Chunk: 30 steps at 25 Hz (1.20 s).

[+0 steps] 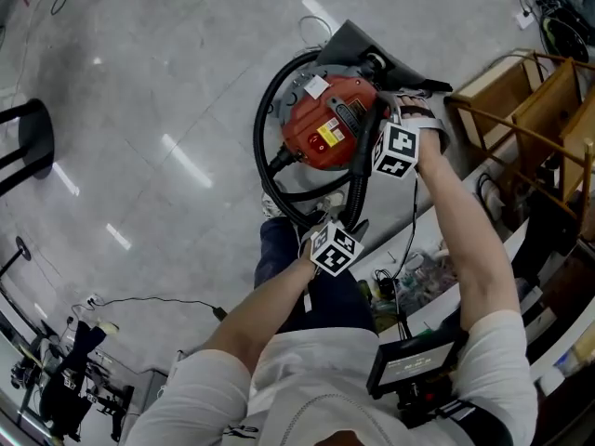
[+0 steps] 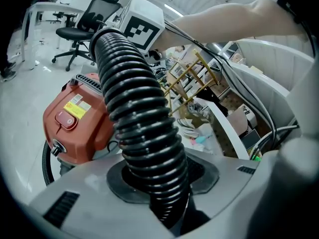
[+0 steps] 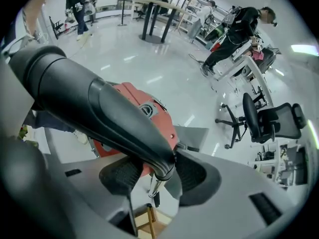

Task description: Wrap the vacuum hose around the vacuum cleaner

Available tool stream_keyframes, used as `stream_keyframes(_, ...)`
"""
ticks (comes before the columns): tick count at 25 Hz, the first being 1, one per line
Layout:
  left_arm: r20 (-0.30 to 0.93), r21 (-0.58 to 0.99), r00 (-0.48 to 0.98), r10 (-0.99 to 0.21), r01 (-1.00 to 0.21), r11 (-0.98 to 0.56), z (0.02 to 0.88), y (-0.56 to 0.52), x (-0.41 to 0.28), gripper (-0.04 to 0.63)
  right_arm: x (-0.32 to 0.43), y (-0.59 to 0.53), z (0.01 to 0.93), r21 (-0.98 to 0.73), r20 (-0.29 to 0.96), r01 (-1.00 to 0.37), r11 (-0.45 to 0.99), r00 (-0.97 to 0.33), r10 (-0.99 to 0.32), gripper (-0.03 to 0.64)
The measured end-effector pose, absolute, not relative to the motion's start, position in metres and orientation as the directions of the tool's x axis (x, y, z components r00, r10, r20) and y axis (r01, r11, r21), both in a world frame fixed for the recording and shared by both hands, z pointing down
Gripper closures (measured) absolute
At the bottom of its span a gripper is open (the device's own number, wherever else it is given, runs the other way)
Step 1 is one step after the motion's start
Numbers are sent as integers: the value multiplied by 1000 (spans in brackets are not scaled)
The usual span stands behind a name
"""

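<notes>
The left gripper (image 2: 158, 180) is clamped on the ribbed black hose (image 2: 139, 108); the right gripper (image 3: 157, 176) has its fingers apart around the hose's smooth handle (image 3: 94, 103). The hose curls round the left and near sides of the red vacuum cleaner (image 1: 325, 128) on the floor (image 1: 167, 82)

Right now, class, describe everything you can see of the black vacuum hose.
The hose is black, ribbed and flexible, plastic by its look. It curves in a loop round one side of the red vacuum cleaner on the floor. The left gripper is clamped on a ribbed stretch. Its smooth, rigid handle end, which meets a metal tube, lies between the right gripper's jaws, which seem slightly apart from it.
</notes>
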<state>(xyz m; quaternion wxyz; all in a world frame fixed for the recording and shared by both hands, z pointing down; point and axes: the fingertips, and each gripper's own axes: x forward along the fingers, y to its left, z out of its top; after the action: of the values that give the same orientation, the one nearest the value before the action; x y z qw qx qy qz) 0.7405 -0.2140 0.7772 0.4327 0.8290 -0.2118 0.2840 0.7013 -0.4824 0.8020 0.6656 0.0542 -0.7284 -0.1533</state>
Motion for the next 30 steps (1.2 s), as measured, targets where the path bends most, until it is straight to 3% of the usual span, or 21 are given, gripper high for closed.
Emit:
stream_keyframes(6, 692, 552, 698, -184, -676, -488, 794, -237, 721, 446, 698, -497, 804, 333, 939, 51, 941, -105, -327, 417)
stream_keyframes(13, 753, 496, 633, -179, -725, -478, 826, -233, 699, 446, 702, -492, 812, 348, 936, 20, 937, -70, -346, 417)
stream_keyframes(30, 747, 557, 663, 41, -591, -584, 836, -138, 696, 446, 740, -423, 822, 311, 950, 54, 949, -47, -309, 393)
